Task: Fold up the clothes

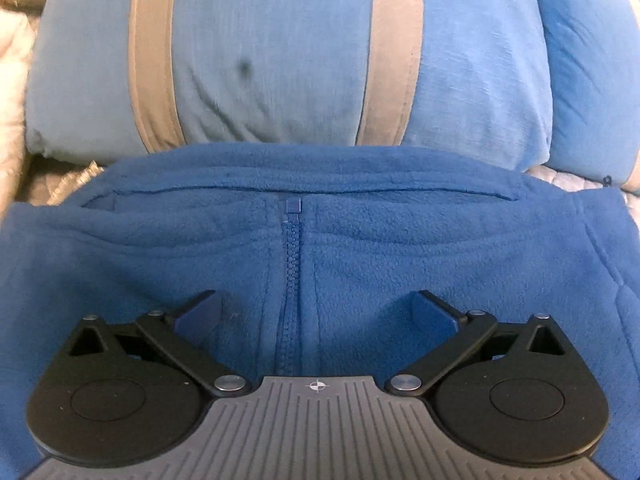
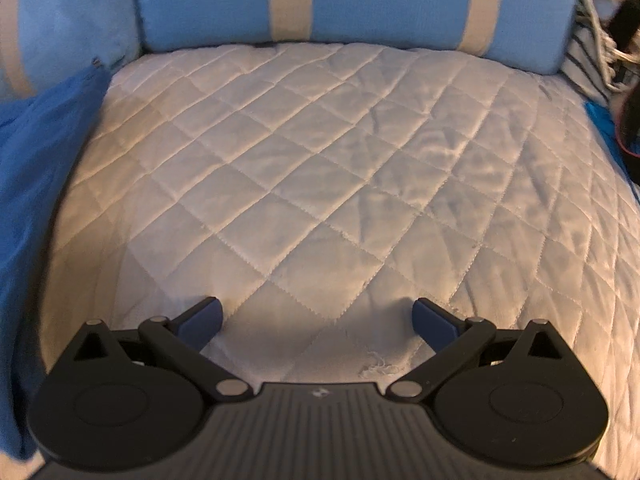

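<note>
A pale grey diamond-quilted cover [image 2: 320, 168] spreads over the seat. At twelve o'clock stands a light blue cushion with beige stripes [image 2: 360, 0]; a second matching blue cushion [image 2: 68, 28] adjoins at ten o'clock.

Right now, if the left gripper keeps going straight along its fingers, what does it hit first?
Most likely the blue fleece jacket: the open left gripper hangs over it, empty, its zipper running between the fingers. The striped blue pillow lies beyond. How big the gap to the fleece is, I can't tell.
</note>
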Available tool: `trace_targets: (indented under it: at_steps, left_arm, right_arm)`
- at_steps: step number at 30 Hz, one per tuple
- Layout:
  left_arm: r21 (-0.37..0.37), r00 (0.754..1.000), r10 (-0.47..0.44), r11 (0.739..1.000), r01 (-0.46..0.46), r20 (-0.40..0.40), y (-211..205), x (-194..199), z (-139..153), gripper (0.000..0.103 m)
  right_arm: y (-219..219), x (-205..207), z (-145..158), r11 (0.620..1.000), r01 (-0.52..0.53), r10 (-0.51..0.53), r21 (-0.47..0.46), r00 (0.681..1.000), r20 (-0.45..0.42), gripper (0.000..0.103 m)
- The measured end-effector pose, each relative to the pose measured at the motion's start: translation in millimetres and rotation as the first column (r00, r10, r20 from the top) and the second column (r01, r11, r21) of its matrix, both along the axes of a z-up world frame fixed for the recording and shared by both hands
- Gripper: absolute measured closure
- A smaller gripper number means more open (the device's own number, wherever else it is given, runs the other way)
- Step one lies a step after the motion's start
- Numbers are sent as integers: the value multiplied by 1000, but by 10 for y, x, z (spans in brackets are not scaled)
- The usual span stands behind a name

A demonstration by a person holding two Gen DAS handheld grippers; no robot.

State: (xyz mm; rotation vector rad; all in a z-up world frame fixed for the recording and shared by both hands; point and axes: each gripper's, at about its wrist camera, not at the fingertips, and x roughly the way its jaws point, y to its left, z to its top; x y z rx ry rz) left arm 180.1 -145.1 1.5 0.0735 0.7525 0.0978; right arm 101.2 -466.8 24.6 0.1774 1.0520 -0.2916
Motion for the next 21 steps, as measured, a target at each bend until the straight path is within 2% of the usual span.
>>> trace_targets:
  at_steps: [5, 7, 11, 15, 21]
  left_arm:
    - [38, 998, 63, 997, -62, -30, -136, -148, 158, 0]
    - [34, 998, 68, 997, -69, 7, -220, -253, 262, 0]
    - [-88, 998, 13, 996, -7, 59, -399, -384, 452, 0]
    - [-183, 998, -10, 983, 21, 62, -676, -418, 577, 0]
    - [-241, 998, -70, 968, 68, -1, -1139, -295, 524, 0]
  right_arm:
    - [-33, -143, 33, 995, -92, 92, 25, 996, -7, 0]
    - [-6, -215, 42, 993, -118, 118, 15, 993, -5, 0]
    - [21, -359, 62, 994, -111, 111, 21, 994, 6, 0]
    - [66, -495, 77, 995, -96, 96, 10, 995, 12, 0]
    - [174, -664, 82, 994, -103, 103, -21, 994, 27, 0]
